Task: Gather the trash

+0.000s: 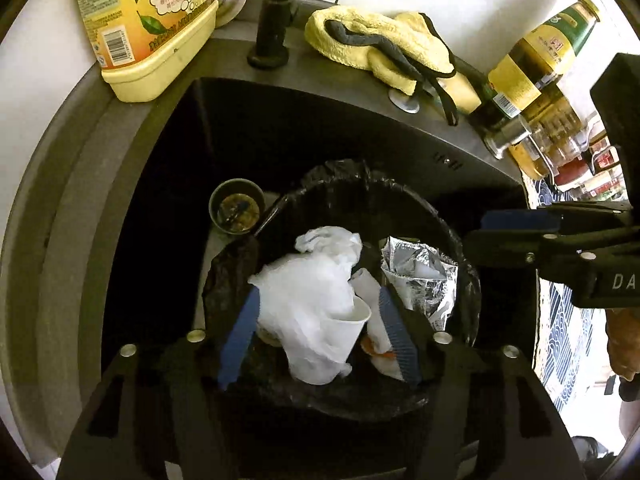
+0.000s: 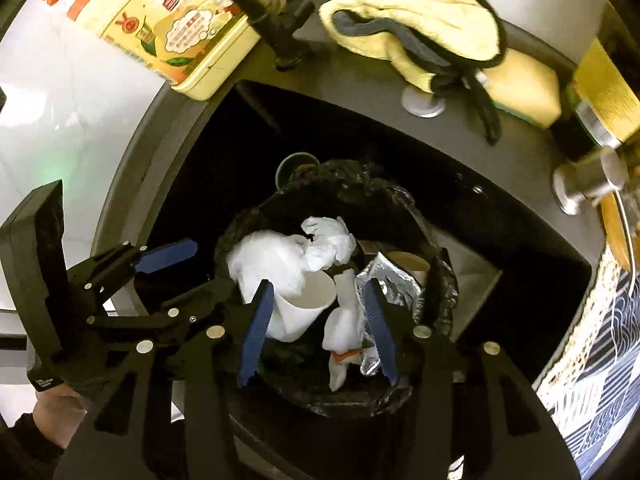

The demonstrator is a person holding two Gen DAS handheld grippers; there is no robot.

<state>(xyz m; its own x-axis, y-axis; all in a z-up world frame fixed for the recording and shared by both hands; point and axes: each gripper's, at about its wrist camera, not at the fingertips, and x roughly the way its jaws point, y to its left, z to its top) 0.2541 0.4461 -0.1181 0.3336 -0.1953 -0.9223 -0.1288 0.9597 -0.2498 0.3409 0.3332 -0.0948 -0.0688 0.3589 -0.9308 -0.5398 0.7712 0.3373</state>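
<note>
Black-lined bin point(image 1: 460, 240) sits under the left gripper point(image 1: 320, 336), jaws spread, nothing pinched; white paper cup point(image 1: 344, 328) lies btwn them below. Right wrist view: right gripper point(image 2: 316, 328) also spread, empty, cup point(image 2: 304, 304) w/ foil wrapper point(image 2: 396, 280) beneath.

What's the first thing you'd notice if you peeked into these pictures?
The bin lined with a black bag, standing in the dark sink, stuffed with a crumpled white plastic bag, a white paper cup and shiny foil. Next, the blue-padded left tongs and right tongs, both open above that trash. Behind the sink lie a yellow cloth and a big yellow detergent bottle.
</note>
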